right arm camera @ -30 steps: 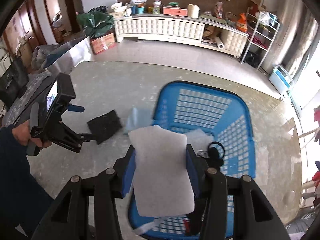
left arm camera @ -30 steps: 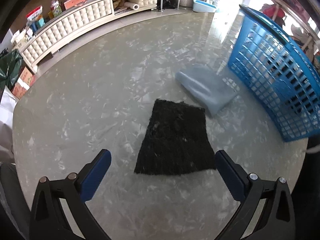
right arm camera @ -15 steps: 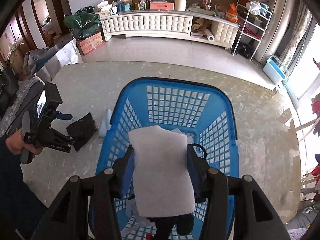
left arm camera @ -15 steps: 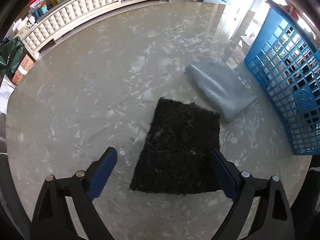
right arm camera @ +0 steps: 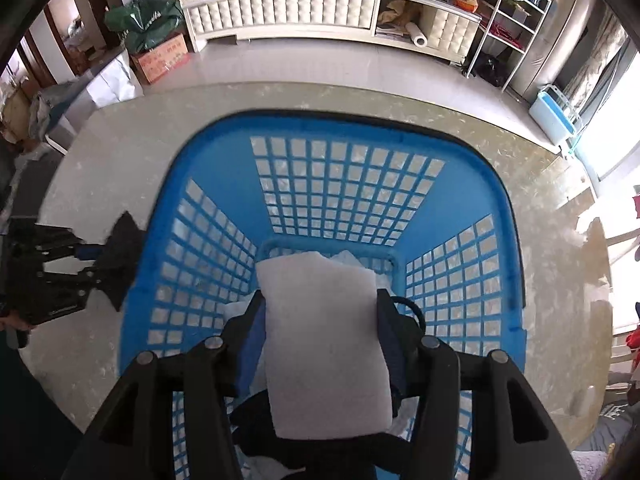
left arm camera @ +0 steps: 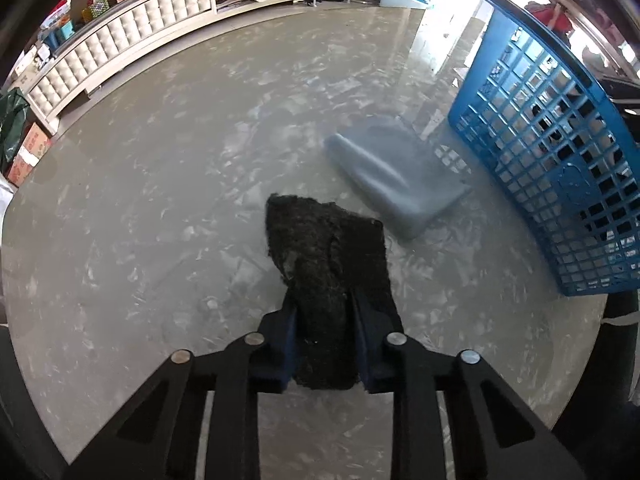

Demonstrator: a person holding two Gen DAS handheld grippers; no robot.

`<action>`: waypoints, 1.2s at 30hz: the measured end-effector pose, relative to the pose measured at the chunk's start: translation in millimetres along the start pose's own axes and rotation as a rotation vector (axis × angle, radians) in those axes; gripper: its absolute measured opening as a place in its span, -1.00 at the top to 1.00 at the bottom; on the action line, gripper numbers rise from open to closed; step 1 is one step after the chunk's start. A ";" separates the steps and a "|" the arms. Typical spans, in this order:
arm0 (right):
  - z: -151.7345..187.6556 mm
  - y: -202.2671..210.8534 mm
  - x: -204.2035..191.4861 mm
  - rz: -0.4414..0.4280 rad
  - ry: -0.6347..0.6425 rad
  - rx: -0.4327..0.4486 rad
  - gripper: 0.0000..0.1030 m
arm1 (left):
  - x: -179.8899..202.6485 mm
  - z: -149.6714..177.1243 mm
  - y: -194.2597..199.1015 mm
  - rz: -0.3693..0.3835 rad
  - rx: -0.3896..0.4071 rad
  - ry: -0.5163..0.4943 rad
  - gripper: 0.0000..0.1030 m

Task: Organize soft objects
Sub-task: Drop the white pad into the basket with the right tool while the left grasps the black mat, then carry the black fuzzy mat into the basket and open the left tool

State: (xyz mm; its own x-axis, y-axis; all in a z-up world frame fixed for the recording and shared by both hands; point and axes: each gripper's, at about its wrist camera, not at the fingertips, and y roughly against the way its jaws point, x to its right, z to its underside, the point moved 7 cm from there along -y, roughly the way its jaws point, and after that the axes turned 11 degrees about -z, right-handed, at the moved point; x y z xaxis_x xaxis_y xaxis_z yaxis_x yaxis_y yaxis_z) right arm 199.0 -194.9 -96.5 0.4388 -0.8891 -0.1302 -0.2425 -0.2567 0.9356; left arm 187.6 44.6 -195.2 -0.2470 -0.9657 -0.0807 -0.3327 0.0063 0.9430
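My left gripper [left arm camera: 322, 308] is shut on a black fuzzy cloth [left arm camera: 324, 248], bunched between the fingers and lifted off the round marble table [left arm camera: 160, 184]. A folded grey-blue cloth [left arm camera: 392, 184] lies just beyond it, beside the blue lattice basket [left arm camera: 552, 168]. My right gripper [right arm camera: 320, 312] is shut on a white foam sheet [right arm camera: 324, 344], held over the inside of the basket [right arm camera: 344, 184], where white and black soft items lie. The left gripper [right arm camera: 52, 276] with the black cloth [right arm camera: 120, 256] shows left of the basket.
A white tufted cabinet [right arm camera: 288, 12] with boxes stands on the far side of the floor. A white wire shelf [right arm camera: 508, 28] and a light blue bin [right arm camera: 554, 112] stand at the right. A green bag [right arm camera: 148, 20] and cardboard box sit left.
My left gripper has closed on the black cloth and lifted it, bunching it. My right gripper has carried the white sheet from beside the basket to over its inside and lower.
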 end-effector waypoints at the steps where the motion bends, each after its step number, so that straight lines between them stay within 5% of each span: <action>1: -0.2 -0.7 -1.0 0.016 0.012 -0.004 0.00 | 3.1 0.0 0.0 0.002 -0.002 -0.001 0.64; 7: 3.5 1.6 -8.1 0.050 0.042 -0.029 -0.09 | 14.0 -0.8 6.7 -0.031 0.001 -0.022 0.69; 14: 9.0 14.8 -10.4 0.022 0.036 0.000 -0.90 | 16.3 -8.5 39.0 -0.039 0.048 -0.017 0.70; 29: 63.6 94.3 1.2 0.044 0.052 0.135 -1.00 | 60.4 -42.0 150.0 -0.046 0.250 -0.072 0.70; 36: 86.1 109.5 17.7 0.055 0.045 0.169 -1.00 | 105.7 -54.1 175.5 -0.046 0.268 -0.162 0.70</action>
State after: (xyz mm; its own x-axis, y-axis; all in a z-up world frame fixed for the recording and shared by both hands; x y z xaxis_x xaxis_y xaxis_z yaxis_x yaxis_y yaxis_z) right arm 105.7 -271.3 -24.6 0.4580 -0.8868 -0.0619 -0.4079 -0.2715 0.8717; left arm 152.4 -70.5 -20.8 -0.3607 -0.9126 -0.1923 -0.5693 0.0521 0.8205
